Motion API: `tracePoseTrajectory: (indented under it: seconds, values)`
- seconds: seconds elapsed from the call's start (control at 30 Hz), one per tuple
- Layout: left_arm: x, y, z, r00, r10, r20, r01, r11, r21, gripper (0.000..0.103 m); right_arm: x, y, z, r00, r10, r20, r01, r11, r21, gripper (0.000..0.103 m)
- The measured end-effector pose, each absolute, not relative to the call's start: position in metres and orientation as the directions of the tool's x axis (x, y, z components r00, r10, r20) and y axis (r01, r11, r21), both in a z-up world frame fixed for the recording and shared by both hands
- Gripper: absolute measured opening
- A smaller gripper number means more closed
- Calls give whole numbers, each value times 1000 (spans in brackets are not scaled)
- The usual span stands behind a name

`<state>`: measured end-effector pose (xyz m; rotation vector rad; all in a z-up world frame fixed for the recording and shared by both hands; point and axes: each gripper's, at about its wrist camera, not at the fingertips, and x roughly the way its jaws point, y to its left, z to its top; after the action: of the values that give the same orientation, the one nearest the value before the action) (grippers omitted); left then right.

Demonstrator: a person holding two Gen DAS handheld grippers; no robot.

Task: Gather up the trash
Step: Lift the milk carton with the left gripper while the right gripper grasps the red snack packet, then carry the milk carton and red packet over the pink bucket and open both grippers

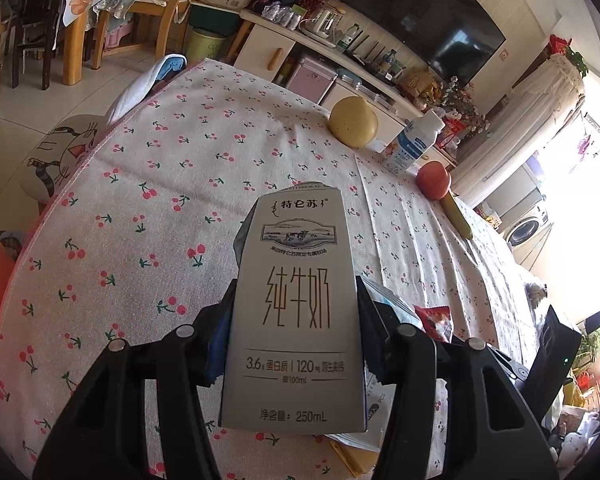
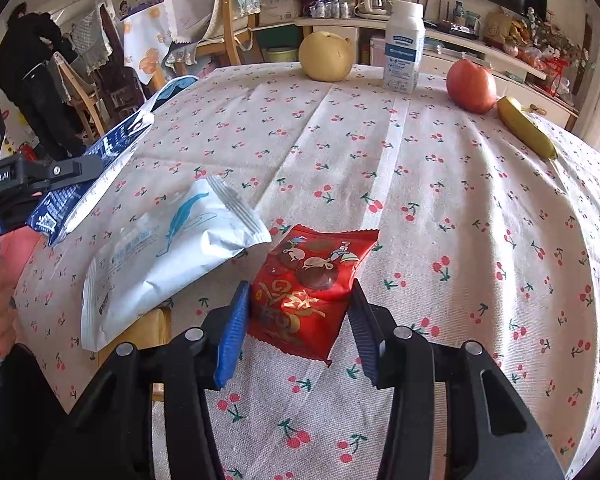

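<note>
The left gripper [image 1: 296,304] is closed on a grey milk carton [image 1: 296,312], its 2 fingers pressed against the carton's sides, holding it up above the cherry-print tablecloth [image 2: 440,208]. In the right wrist view the same carton [image 2: 96,168] shows at the left edge, clear of the cloth. The right gripper [image 2: 298,312] has its jaws narrowed onto a red snack wrapper [image 2: 312,284], the blue pads [image 2: 232,332] touching its 2 sides; the wrapper lies at the near part of the tablecloth. Just left of the wrapper, touching the cloth, lies a crumpled white pouch [image 2: 168,256]. Along the cloth's far edge stand a yellow pear [image 2: 326,56], a white bottle [image 2: 404,48], a red apple [image 2: 471,86] and a banana [image 2: 526,128].
</note>
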<state>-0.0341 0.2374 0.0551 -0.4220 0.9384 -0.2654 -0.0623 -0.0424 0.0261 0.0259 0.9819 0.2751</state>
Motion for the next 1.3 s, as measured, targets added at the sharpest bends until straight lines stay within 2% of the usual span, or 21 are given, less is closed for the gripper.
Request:
tracePoseTrajectory:
  seconds: [0.2, 0.6, 0.83, 1.3]
  values:
    - [-39, 240, 59, 581, -400, -709, 44, 885, -463, 55, -66, -54, 43, 576, 238, -782, -177, 970, 165, 49]
    - [-49, 246, 71, 611, -405, -680, 67, 882, -466, 55, -75, -45, 71, 637, 258, -726, -202, 965, 166, 48]
    - [-57, 254, 81, 640, -408, -652, 69, 875, -479, 55, -83, -35, 95, 659, 321, -680, -237, 947, 218, 48]
    - [-75, 284, 106, 729, -328, -601, 19, 887, -461, 55, -95, 17, 135, 639, 473, -607, -364, 881, 303, 48]
